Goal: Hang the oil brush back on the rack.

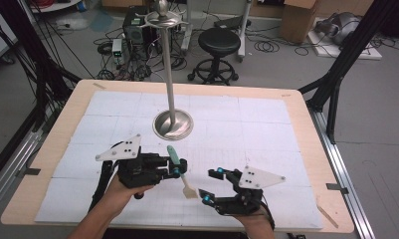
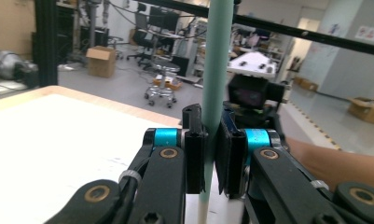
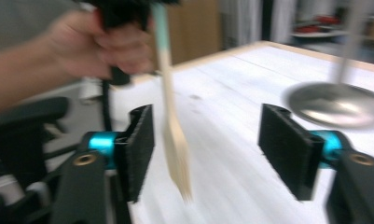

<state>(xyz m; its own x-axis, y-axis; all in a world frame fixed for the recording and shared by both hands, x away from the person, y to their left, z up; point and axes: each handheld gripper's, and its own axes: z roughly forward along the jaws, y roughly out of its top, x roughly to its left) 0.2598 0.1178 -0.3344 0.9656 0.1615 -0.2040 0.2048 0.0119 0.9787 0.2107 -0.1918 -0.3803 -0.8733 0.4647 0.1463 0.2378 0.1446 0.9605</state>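
Clamping spatula handle, left gripper; right gripper wide, wooden blade between pads untouched.

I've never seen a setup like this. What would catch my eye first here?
Probably the tall metal stand rising from a round base at the middle of the white-covered table. Nearer the person, the left gripper clamps the green handle of a wooden spatula, while the right gripper sits open beside its blade.
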